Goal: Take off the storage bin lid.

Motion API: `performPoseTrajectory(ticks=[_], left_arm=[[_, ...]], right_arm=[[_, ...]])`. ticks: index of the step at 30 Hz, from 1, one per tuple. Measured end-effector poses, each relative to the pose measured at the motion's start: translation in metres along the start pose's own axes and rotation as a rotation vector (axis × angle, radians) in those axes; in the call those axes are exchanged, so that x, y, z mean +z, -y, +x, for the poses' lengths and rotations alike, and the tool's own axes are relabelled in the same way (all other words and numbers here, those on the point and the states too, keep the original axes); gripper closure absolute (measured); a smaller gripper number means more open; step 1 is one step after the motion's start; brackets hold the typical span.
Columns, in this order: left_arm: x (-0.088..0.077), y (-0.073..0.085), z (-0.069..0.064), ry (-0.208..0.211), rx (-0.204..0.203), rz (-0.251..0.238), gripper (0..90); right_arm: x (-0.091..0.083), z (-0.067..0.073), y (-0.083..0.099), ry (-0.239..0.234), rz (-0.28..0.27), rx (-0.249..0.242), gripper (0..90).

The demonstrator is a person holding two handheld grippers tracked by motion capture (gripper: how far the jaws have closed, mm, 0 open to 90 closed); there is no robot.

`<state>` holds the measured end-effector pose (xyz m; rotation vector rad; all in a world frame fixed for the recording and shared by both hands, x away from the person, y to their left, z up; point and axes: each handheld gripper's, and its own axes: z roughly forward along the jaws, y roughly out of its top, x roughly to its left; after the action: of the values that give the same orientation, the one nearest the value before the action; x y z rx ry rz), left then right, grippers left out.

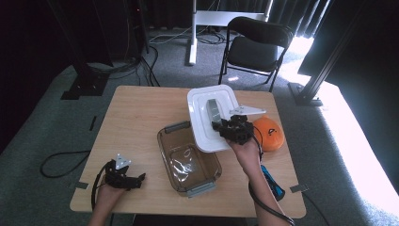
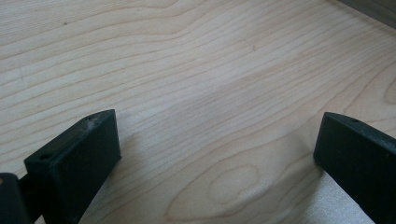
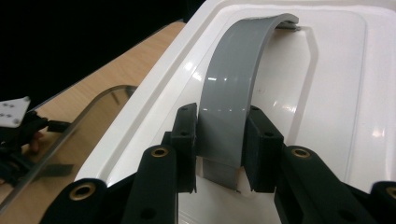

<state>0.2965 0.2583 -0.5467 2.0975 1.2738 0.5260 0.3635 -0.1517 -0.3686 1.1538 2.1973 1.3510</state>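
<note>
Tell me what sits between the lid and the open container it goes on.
Nothing visible does. The right gripper is shut on the grey handle of the white lid, which already overlaps the far right corner of the clear container. The container's opening looks unobstructed.

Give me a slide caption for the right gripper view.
Right gripper clamped on the grey arched handle of a white lid, beside a clear container.
</note>
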Motion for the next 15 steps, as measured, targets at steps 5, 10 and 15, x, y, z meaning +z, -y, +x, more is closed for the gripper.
performPoseTrajectory(ticks=[5,10,15], left_arm=[[0.0,0.0,0.0,0.0,0.0,0.0,0.9],[0.0,0.0,0.0,0.0,-0.003,-0.001,0.8],[0.0,0.0,0.0,0.001,0.0,0.001,0.8]], right_arm=[[0.003,-0.018,-0.003,0.017,-0.014,0.033,68.5],[0.01,-0.033,-0.005,0.047,-0.01,0.042,68.7],[0.017,-0.047,-0.009,0.074,-0.008,0.063,68.7]])
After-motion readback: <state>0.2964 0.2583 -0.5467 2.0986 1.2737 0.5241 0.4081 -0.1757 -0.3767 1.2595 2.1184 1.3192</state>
